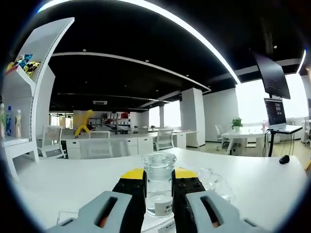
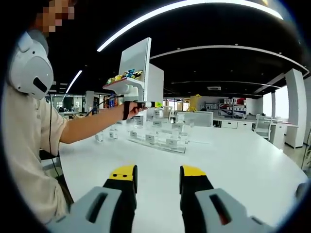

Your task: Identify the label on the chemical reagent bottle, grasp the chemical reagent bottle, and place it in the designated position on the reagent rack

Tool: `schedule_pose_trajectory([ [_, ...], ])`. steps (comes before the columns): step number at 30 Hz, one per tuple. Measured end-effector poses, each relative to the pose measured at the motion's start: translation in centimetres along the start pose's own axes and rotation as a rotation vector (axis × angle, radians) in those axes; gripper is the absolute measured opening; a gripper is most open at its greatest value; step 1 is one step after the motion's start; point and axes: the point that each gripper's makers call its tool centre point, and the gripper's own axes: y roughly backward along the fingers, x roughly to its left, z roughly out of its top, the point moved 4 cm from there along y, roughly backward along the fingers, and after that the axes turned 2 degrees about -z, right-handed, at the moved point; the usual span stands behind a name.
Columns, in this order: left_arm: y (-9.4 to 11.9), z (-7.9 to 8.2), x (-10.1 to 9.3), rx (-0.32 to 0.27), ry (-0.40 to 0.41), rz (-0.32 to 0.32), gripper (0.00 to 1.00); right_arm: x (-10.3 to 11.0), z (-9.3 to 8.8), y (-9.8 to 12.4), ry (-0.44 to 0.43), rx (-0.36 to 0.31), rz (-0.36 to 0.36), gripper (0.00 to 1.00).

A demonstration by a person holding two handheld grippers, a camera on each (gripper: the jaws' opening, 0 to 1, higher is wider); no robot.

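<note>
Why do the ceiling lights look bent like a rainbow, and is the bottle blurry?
Left gripper view: the fisheye lens bends the ceiling light strip into an arc; the glass bottle between the jaws looks sharp, and the windows glare white. Right gripper view: the light strip curves too.

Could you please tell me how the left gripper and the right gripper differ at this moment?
The left gripper has its fingers closed on a clear glass reagent bottle; the right gripper holds nothing, its fingers apart. The left one reaches toward the clear rack; the right one hovers over bare white table. Both have black fingers with yellow tips.
</note>
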Motion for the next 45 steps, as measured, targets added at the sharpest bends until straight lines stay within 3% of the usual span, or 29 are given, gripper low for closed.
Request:
schedule_pose_trajectory([
  [23,-0.5,-3.0,0.1,0.034,0.022,0.014,0.19,-0.5,-0.1,0.3,0.004,0.004,-0.016,0.34],
  [45,-0.3,-4.8,-0.2,0.059,0.029,0.025,0.19,-1.0,0.3,0.7,0.023,0.003,-0.039,0.34],
])
